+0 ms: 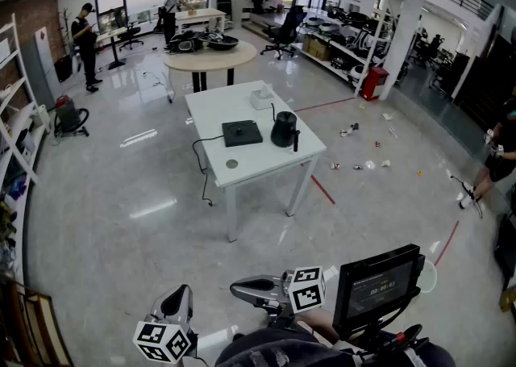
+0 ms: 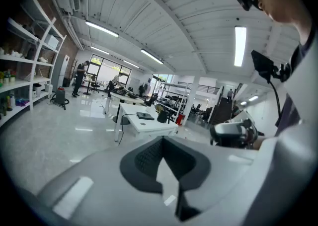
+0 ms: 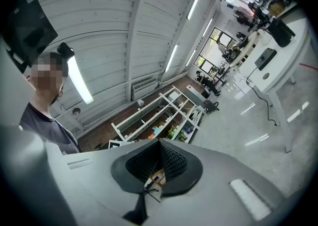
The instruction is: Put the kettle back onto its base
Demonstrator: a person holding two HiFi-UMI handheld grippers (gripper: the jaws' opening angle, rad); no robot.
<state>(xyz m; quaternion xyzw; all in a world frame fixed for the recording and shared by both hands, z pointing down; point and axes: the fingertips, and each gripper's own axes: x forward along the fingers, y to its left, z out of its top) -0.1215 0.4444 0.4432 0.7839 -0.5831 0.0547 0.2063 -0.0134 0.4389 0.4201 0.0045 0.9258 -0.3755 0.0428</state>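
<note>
A black kettle [image 1: 283, 128] stands on a white table [image 1: 242, 160] far ahead, just right of its flat black base [image 1: 242, 132], whose cable hangs off the table's left edge. Both grippers are low and close to the person, far from the table. My left gripper [image 1: 182, 291] points ahead, shut and empty. My right gripper [image 1: 238, 285] lies level, pointing left, its jaws shut on nothing. The left gripper [image 2: 166, 168] view shows the kettle [image 2: 162, 116] and base [image 2: 145, 115] small in the distance. Beyond the right gripper [image 3: 158, 168], its own view shows shelves and ceiling.
A white box [image 1: 260, 98] sits at the table's far edge. A round table [image 1: 211, 55] stands behind it, shelves [image 1: 16, 139] line the left wall, and litter [image 1: 363, 165] lies right of the table. A small screen [image 1: 379, 289] hangs near the person. People stand far off.
</note>
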